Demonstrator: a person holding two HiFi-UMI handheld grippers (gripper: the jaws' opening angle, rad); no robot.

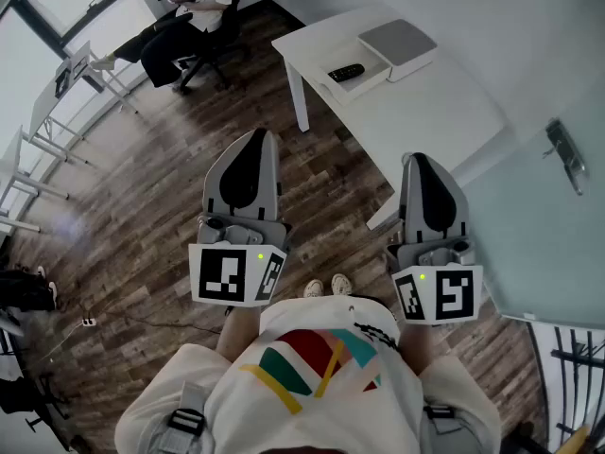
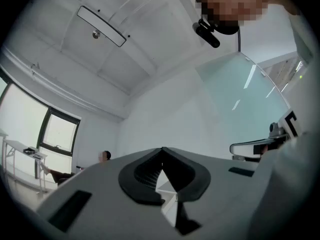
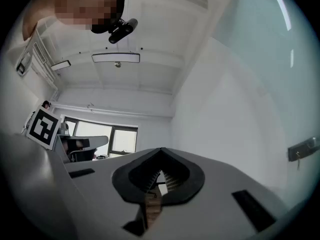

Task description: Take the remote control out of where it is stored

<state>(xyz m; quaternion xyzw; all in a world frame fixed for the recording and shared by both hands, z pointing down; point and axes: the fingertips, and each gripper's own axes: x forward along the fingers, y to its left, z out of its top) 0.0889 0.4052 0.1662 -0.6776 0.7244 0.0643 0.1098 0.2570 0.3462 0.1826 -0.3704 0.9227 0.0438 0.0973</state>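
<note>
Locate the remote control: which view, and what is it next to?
Head view, upper middle: the remote control lies in a shallow white box near the far left corner of the white table. A grey flat box sits just to its right.

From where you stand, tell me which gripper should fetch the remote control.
Right, probably. The right gripper is beside the white table, nearer the remote control in its open box; the left gripper is over the wooden floor.

black remote control (image 1: 346, 72); white table (image 1: 425, 112); grey box lid (image 1: 397, 42); brown wood-plank floor (image 1: 142, 206); white shirt (image 1: 312, 391), red-teal-yellow stripes.
</note>
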